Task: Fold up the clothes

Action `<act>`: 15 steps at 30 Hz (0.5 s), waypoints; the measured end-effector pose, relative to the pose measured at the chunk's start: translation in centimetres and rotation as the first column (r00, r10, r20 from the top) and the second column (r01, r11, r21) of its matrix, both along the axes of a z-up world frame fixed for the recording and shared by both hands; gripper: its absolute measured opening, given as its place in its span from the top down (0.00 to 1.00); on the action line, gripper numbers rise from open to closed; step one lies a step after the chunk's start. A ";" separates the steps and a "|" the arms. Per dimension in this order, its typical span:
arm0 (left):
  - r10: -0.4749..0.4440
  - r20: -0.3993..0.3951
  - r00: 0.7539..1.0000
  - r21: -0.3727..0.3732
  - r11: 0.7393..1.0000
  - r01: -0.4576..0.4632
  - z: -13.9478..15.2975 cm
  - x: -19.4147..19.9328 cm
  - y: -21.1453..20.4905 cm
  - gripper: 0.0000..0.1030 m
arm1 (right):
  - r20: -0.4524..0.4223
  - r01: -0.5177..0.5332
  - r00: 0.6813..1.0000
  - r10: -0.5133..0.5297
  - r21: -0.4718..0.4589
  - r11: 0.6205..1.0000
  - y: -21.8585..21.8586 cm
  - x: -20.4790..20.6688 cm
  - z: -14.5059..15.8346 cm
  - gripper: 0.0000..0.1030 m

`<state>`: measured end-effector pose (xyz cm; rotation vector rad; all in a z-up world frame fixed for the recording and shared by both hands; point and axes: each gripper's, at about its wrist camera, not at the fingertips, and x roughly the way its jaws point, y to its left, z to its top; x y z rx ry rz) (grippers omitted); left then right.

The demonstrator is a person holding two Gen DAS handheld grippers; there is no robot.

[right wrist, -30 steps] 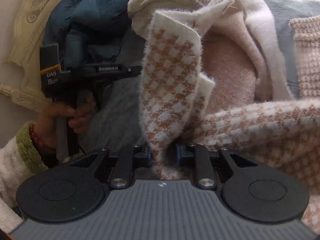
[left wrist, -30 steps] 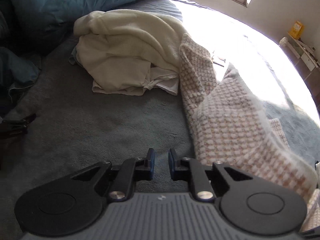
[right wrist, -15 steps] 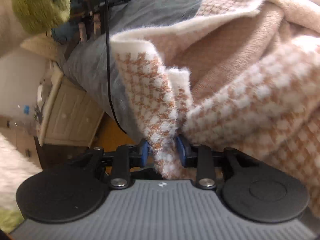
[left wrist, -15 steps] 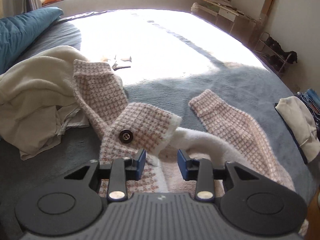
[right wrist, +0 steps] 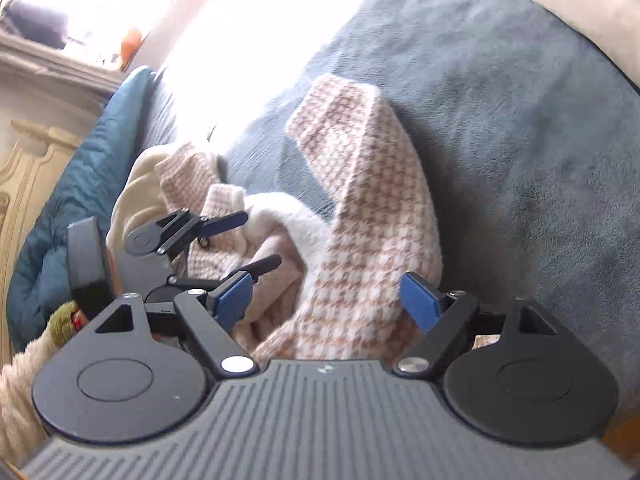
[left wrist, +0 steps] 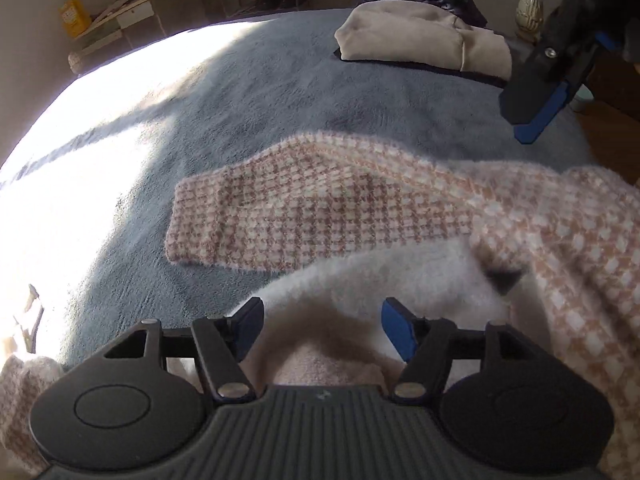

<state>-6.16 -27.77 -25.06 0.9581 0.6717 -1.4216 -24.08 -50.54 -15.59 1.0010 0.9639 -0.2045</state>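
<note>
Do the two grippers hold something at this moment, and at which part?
Nothing is held. The left gripper and the right gripper are both opening; the pink checked cardigan lies loose between their jaws on the grey bedcover, and no pad presses it.

I see a bed under a blue-grey plush blanket (left wrist: pixel 280 92) — sun-washed along one side. On it lies the pink-and-white checked cardigan (left wrist: pixel 320 208), one sleeve stretched flat. A folded cream garment (left wrist: pixel 420 36) sits near the far edge, a rumpled cream one (right wrist: pixel 136 196) touches the cardigan, and a teal duvet (right wrist: pixel 80 184) is bunched beside the headboard.
</note>
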 end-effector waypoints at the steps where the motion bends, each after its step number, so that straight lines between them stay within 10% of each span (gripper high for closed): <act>1: -0.049 0.011 0.999 0.011 0.999 0.049 -0.3 -0.2 -0.4 0.31 | -0.025 0.041 0.999 -0.040 0.038 0.998 -0.9 0.8 -1.4 0.21; 7: -0.233 0.006 0.973 0.077 0.970 0.232 -1.1 -1.3 -1.3 0.29 | -0.119 0.123 0.988 -0.101 0.193 0.974 -0.2 4.5 -8.8 0.27; 11: -0.349 0.009 0.937 0.101 0.933 0.346 -1.2 -2.3 -1.8 0.28 | -0.131 0.081 0.989 -0.061 0.150 0.985 0.5 1.9 -7.9 0.92; 15: -0.466 0.006 0.885 0.142 0.876 0.461 -2.3 -3.2 -2.7 0.28 | -0.145 0.117 0.984 -0.107 0.060 0.991 0.4 -2.9 -5.3 0.95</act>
